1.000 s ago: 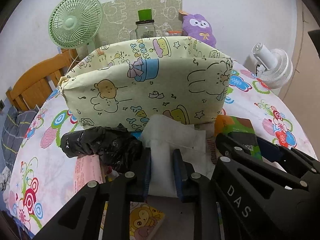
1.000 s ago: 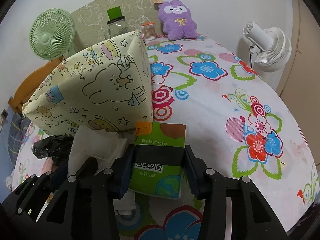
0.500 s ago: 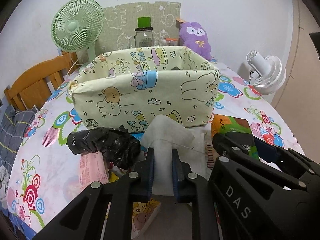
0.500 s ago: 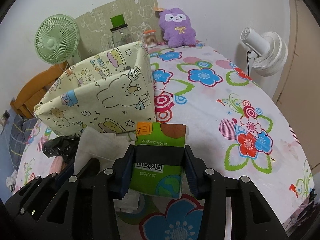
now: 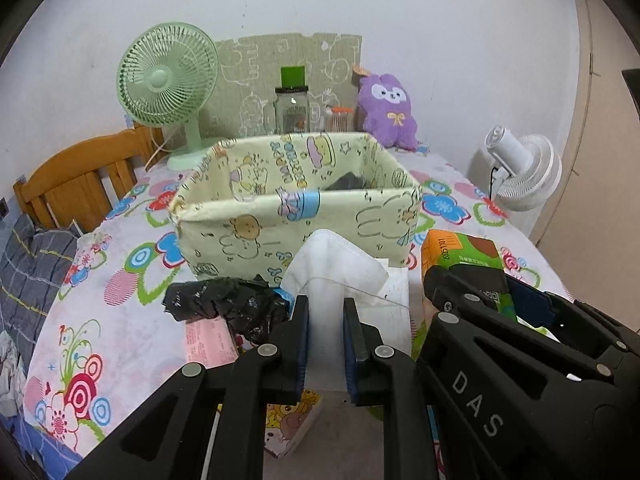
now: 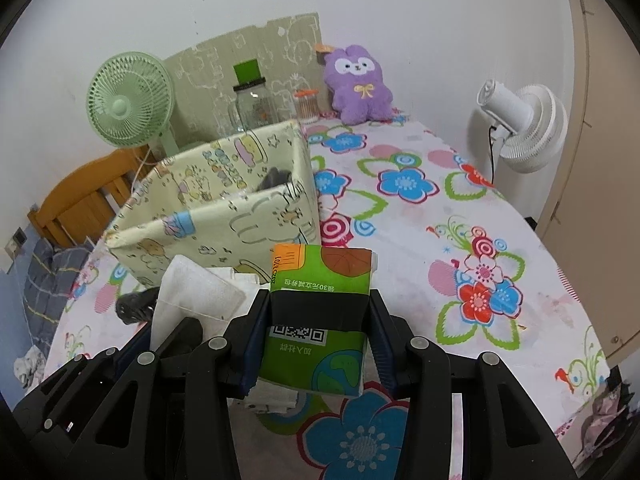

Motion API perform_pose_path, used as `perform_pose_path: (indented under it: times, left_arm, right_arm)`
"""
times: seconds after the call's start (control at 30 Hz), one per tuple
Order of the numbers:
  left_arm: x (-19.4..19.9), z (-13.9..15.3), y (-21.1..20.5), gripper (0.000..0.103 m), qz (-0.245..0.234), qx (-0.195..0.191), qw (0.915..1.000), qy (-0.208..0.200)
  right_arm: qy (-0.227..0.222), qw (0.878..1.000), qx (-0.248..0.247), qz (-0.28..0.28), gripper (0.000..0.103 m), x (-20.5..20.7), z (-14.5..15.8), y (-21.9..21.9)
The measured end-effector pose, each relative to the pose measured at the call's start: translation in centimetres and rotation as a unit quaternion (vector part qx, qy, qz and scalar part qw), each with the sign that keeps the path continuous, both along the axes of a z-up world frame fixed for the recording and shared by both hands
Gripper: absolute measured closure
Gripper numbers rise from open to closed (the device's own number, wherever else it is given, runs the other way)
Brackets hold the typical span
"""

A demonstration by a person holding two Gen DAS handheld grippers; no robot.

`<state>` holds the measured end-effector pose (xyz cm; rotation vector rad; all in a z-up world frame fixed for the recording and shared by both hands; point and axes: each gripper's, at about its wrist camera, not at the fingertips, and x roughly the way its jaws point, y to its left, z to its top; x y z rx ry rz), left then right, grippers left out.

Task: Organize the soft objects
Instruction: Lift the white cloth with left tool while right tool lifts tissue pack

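Both tongs were angled downward over the flowered desk (image 6: 460, 216), side by side, just in front of the cartoon-print fabric bin (image 5: 296, 216), which served as the landmark. The left tongs (image 5: 325, 332) were clamped tight on a white folded cloth (image 5: 336, 276), its upper fold rising out of the pads toward the bin's near wall. The right tongs (image 6: 318, 334) were closed on a green tissue pack (image 6: 320, 280), squeezed at its black band, with the pack's far end nearly at the bin's near right corner. A crumpled black plastic bag (image 5: 228, 300) lay in front of the bin's left half, just left of the left tongs. Something dark sat inside the bin; what it was could not be told.
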<state>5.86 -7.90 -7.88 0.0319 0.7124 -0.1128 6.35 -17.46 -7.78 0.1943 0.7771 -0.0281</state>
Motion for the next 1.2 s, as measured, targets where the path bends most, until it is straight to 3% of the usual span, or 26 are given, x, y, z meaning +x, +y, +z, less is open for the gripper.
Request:
perform_pose_path:
  times: [0.77,1.2]
  left_arm:
    - [-3.1,7.2,1.7,0.09,-0.004,-0.018,0.9974,-0.069]
    - [-2.6,8.9,2.8,0.09,0.006,-0.021,0.9955,-0.092]
  right_arm:
    - [-0.073,0.997,-0.01,-0.002,0.054,-3.3,7.8,1.4]
    - [-0.098,0.995,-0.012,0.011,0.054,-2.7,9.8,2.5]
